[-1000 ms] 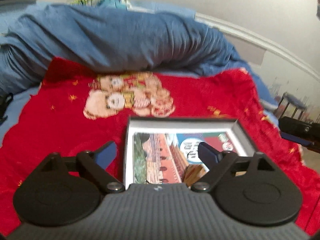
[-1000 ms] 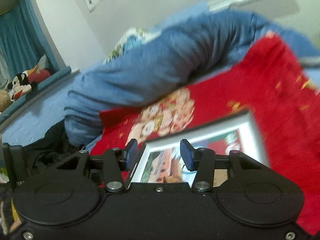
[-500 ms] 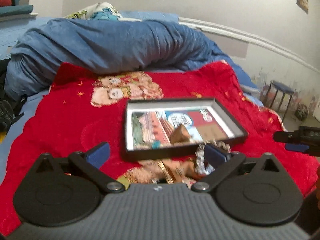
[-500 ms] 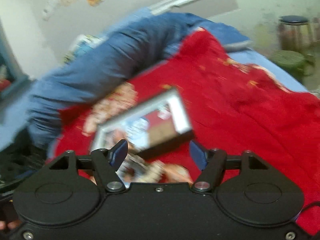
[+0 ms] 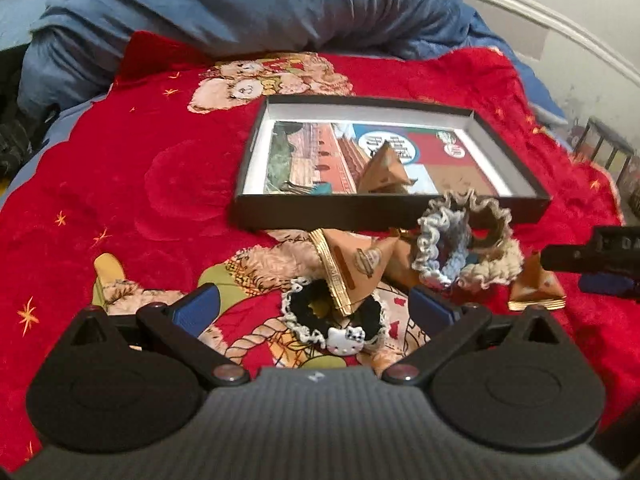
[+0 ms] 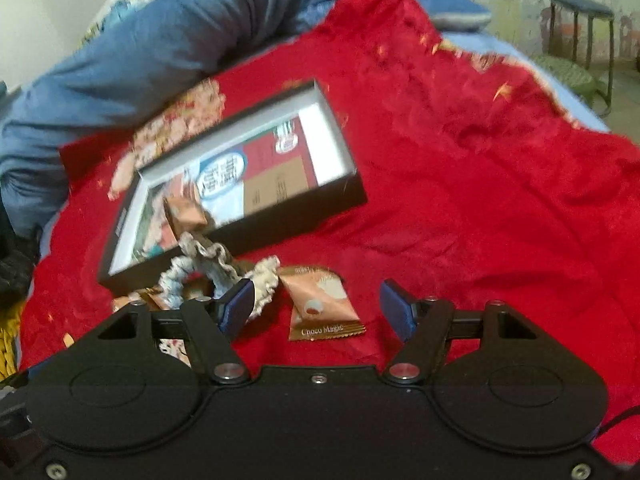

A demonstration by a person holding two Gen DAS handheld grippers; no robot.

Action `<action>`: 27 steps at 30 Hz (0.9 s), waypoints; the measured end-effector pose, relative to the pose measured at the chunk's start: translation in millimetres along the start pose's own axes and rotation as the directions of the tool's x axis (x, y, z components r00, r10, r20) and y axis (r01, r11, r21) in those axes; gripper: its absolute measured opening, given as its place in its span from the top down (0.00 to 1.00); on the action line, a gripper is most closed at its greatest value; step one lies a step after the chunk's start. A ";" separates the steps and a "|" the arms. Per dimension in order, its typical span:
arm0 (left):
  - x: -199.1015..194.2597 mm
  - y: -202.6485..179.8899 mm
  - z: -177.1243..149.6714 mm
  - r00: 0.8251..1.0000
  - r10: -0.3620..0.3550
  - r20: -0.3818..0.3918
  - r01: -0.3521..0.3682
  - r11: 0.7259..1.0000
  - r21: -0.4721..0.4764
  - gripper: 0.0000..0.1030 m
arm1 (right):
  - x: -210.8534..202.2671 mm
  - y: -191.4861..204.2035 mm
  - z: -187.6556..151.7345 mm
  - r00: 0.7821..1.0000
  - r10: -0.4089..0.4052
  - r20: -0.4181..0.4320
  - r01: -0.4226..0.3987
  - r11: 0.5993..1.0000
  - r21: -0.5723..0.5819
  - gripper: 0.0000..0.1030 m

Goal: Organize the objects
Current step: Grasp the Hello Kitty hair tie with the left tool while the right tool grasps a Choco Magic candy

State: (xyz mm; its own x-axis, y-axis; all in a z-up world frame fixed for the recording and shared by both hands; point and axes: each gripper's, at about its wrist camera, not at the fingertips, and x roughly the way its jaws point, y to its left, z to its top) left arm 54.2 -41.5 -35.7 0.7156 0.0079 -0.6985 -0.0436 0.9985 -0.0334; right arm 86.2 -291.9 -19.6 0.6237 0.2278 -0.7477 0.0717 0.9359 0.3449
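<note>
the left gripper (image 5: 314, 308) is held wide apart, nothing between its fingers; a black scrunchie (image 5: 334, 320) with a white cat charm and a tan wedge snack packet (image 5: 348, 268) are framed between them on the red blanket (image 5: 120, 184). the right gripper (image 6: 318, 308) is likewise spread wide and empty, with a "choco magic" packet (image 6: 322, 304) lying between its fingers. a pale frilled scrunchie (image 5: 466, 244) is seen against the near wall of the black box (image 5: 384, 210), in which one more packet (image 5: 384, 170) is seen. a blue duvet (image 5: 240, 4) is bunched beyond.
</note>
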 end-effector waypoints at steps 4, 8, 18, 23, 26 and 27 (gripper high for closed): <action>17.6 -4.9 -1.4 0.999 0.031 -0.044 -0.031 1.000 -0.001 0.05 | 30.1 -7.1 5.3 0.997 -0.012 -0.071 0.014 1.000 0.025 0.34; 36.6 -4.7 -4.3 0.994 0.020 -0.111 -0.018 1.000 0.022 0.14 | 40.7 -6.2 3.4 0.996 -0.003 -0.084 0.005 1.000 0.019 0.35; 38.3 -13.6 -11.9 0.992 -0.058 -0.116 0.063 0.997 0.035 0.67 | 44.9 -0.6 0.5 0.996 -0.016 -0.088 0.015 1.000 -0.013 0.35; 35.7 -18.6 -14.8 0.993 -0.046 -0.106 0.053 0.996 0.065 0.69 | 47.0 0.7 -0.5 0.996 -0.034 -0.084 0.033 0.999 -0.018 0.36; 35.4 -16.2 -15.4 0.993 -0.029 -0.111 0.034 0.998 0.050 0.42 | 47.3 1.0 -1.3 0.996 -0.038 -0.080 0.036 0.999 -0.020 0.36; 34.4 -15.4 -16.2 0.994 -0.012 -0.113 0.018 0.999 0.049 0.37 | 47.0 0.8 -1.4 0.996 -0.037 -0.079 0.036 0.999 -0.019 0.37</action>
State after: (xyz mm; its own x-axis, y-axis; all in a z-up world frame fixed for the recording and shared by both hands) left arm 68.2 -57.5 -70.8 0.6327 -0.0103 -0.7743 0.0032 0.9999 -0.0108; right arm 114.5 -280.1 -55.2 0.5571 0.2133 -0.8026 0.0795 0.9483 0.3072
